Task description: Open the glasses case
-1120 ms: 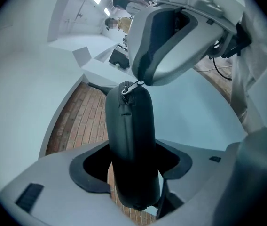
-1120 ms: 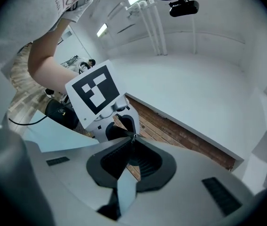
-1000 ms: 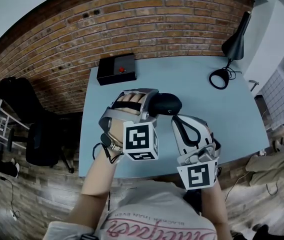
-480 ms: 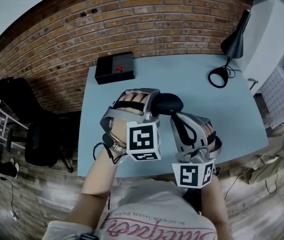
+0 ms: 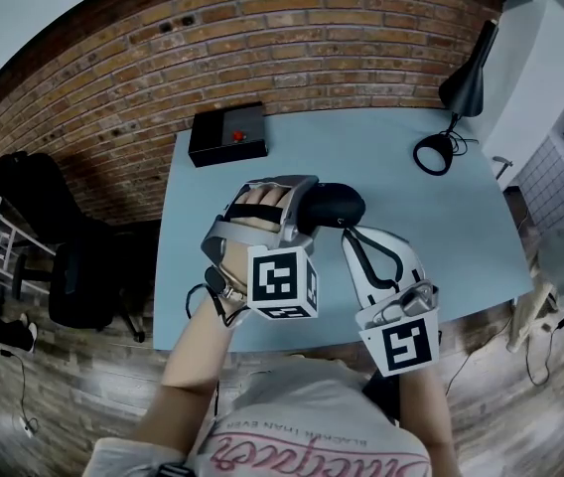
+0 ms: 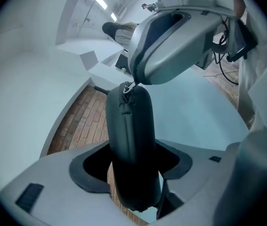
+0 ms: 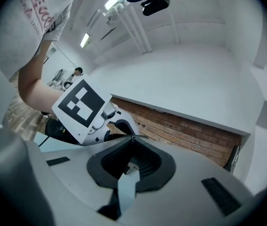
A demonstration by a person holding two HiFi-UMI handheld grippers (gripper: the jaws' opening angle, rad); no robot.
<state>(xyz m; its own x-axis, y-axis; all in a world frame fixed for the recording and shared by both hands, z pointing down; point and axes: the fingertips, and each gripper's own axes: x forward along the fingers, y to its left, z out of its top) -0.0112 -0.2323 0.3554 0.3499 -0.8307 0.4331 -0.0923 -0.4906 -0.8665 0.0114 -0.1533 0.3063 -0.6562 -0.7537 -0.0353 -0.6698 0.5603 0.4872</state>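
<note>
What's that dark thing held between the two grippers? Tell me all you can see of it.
A black, rounded glasses case, matte and fabric-like, zipped shut. The left gripper clamps one end, holding it above the blue table. A zip seam runs along it; the right gripper pinches the zip pull at the far end.

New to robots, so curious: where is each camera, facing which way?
Head view: on the person's head, facing down at a pale blue table; forearms show.
Left gripper view: on the left gripper, along jaws clamping a black zipped glasses case.
Right gripper view: on the right gripper, facing a brick wall; forearm shows.
Shared: head and left gripper views show the case.
</note>
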